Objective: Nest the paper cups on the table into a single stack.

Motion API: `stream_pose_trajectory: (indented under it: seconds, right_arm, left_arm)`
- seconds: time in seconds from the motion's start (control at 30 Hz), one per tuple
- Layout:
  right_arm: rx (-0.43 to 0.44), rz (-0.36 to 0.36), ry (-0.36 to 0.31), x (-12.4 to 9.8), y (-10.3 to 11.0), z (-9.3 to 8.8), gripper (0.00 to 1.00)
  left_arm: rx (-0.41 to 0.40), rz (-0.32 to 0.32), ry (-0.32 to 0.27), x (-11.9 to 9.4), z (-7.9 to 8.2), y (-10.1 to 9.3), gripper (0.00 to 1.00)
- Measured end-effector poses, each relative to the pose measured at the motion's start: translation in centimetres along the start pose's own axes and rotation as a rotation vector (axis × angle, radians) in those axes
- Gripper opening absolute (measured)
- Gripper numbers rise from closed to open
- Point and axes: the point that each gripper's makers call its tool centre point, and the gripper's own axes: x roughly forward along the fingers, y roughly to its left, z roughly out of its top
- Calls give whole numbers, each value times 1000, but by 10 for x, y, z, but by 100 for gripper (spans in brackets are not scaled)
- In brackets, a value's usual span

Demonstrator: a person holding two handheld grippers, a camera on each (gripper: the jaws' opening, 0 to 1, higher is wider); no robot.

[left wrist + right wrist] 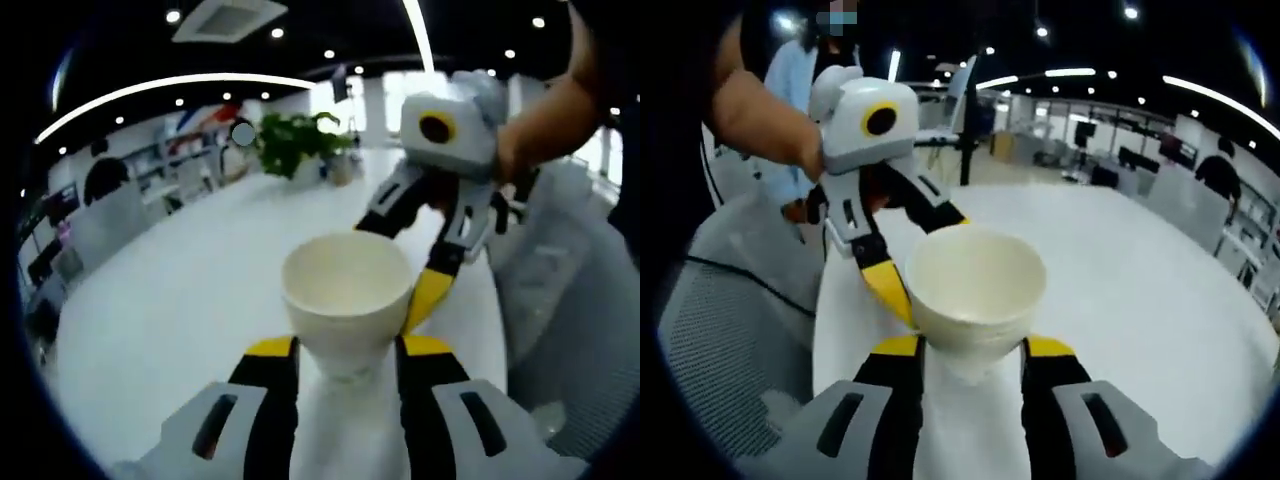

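- One paper cup, upright above the white table, pinched from both sides.
- Left gripper clamps its base; right gripper too, likely steadying for nesting.

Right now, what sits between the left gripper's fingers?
A white paper cup stands upright between the left gripper fingers in the left gripper view, mouth open upward.

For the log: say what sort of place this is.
Probably an open-plan office or showroom: a long white table, ceiling strip lights, a potted plant and desks with monitors behind.
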Motion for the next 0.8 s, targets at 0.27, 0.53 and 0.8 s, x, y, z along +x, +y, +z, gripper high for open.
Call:
stream_pose_trajectory:
  seconds: [0.27,0.53,0.8]
  right_arm:
    - [-72,-14,29,15,-63,29,34]
    - [-67,-39,30,26,-120,43,33]
    - [10,-6,84,54,-145,19,33]
  left_arm:
    - [42,37,1,19,23,64,36]
    - [85,31,7,40,44,117,36]
    - [5,44,65,68,21,141,37]
